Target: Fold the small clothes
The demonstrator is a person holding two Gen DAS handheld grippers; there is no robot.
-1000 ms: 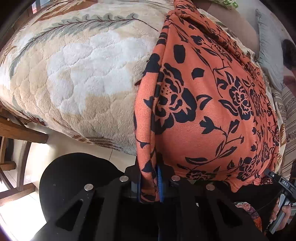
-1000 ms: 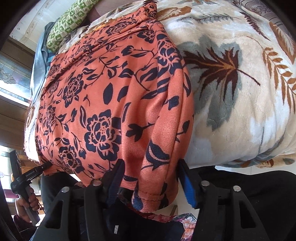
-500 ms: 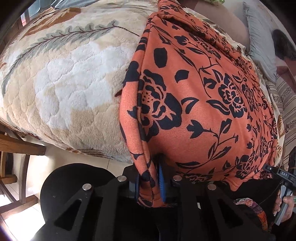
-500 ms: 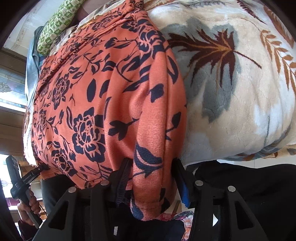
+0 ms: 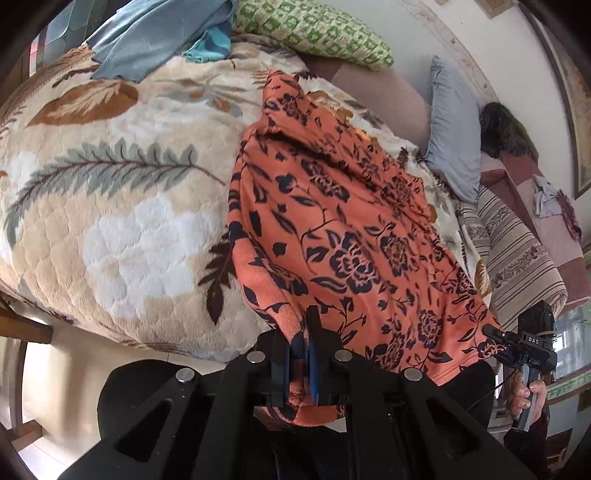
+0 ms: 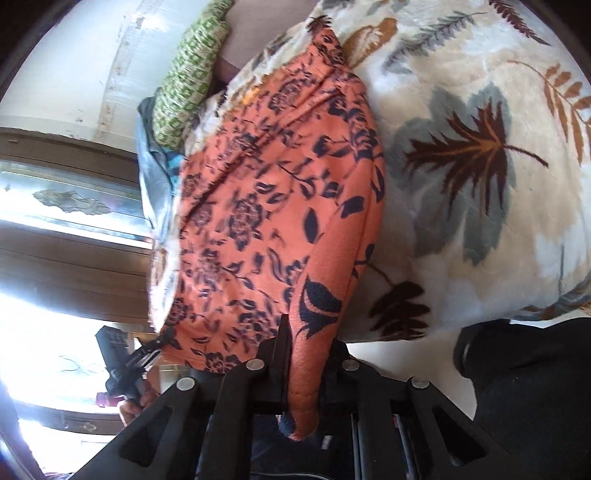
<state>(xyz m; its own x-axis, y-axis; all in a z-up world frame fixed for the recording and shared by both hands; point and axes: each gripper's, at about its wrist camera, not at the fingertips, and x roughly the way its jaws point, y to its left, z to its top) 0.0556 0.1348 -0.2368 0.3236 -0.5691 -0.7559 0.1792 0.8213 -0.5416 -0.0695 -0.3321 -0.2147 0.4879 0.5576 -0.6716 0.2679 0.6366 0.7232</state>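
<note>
Since the earlier frames we have lifted both tools, and the orange floral garment point(image 5: 354, 236) has come up with them off the near edge of the bed; the right tool, whose fingers stood apart around a fold a moment ago, is now pressed together on it. Our left tool point(image 5: 303, 354) pinches one near corner of the garment, a bunch of cloth hanging out below its fingers. Our right tool point(image 6: 303, 354) pinches the other near corner, a rolled hem squeezed between its fingers and poking out beneath. The garment stretches from the two tools back over the leaf-patterned blanket point(image 5: 122, 221), its far end still lying on the blanket toward the head of the bed. Beyond the garment's far end lies a green patterned pillow point(image 5: 314, 33); beside that pillow, a blue cloth point(image 5: 147, 40) rests on the blanket. On the other side of the garment from the blue cloth, a grey pillow point(image 5: 454, 129) leans by the wall
</note>
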